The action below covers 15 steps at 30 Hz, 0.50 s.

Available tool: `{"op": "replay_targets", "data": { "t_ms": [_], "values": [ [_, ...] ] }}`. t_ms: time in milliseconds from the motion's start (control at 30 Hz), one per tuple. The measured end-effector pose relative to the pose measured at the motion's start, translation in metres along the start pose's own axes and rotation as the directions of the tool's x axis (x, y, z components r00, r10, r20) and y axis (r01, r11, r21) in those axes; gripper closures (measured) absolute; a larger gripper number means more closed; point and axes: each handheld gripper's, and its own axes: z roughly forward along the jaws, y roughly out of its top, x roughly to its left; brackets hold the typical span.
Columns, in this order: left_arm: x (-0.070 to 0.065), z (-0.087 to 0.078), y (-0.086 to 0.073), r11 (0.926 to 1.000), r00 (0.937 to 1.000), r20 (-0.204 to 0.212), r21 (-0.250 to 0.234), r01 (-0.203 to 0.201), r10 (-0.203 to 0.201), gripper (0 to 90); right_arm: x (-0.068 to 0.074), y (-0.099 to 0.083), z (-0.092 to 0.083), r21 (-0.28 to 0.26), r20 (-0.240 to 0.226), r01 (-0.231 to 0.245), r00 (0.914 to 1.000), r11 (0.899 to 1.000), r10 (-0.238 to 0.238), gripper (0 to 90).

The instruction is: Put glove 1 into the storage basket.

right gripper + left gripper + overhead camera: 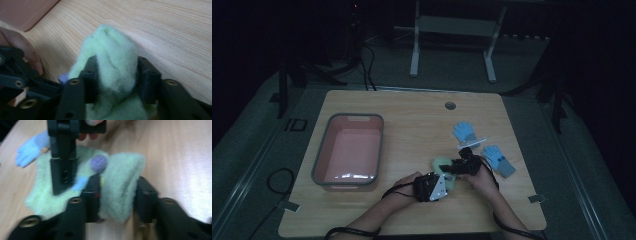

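Both hand-held grippers clench the fuzzy green sock (443, 167) beside the pink bin (326, 150): left hand-held gripper (117, 195) and right hand-held gripper (116, 75) each pinch a fold, likely to lift it together.

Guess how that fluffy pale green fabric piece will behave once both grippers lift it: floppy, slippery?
Probably floppy: the fluffy pale green fabric piece already bunches into a fold between the left gripper jaws, and likewise in the right gripper. Likely light and sagging between the two grips. The fuzzy pile should hold against slipping. Its purple pompom may dangle.
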Motion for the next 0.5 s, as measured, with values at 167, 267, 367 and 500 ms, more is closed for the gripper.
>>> {"op": "replay_targets", "data": {
  "t_ms": [167, 267, 367, 500],
  "values": [
    [0.011, -0.004, 0.007, 0.9979, 0.9968, 0.051, 0.027, 0.059, -0.061, 73.7, 0.004, 0.005, -0.006, -0.007, 0.003, -0.012, 0.9999, 1.000, 0.012, 70.7],
    [0.016, -0.007, 0.011, 0.9974, 0.9965, 0.054, 0.036, 0.063, -0.065, 74.6, 0.005, 0.006, -0.007, -0.013, 0.013, -0.011, 0.9998, 1.000, 0.012, 71.8],
    [0.020, -0.014, 0.014, 0.9972, 0.9969, 0.042, 0.036, 0.066, -0.067, 75.3, 0.010, 0.014, -0.013, -0.033, 0.000, -0.017, 0.9999, 0.999, 0.017, 72.5],
    [0.028, -0.027, 0.018, 0.9967, 0.9964, 0.033, 0.023, 0.077, -0.078, 75.4, 0.016, 0.023, -0.020, -0.053, -0.007, -0.012, 0.9999, 0.999, 0.012, 72.6]
  ]
}}
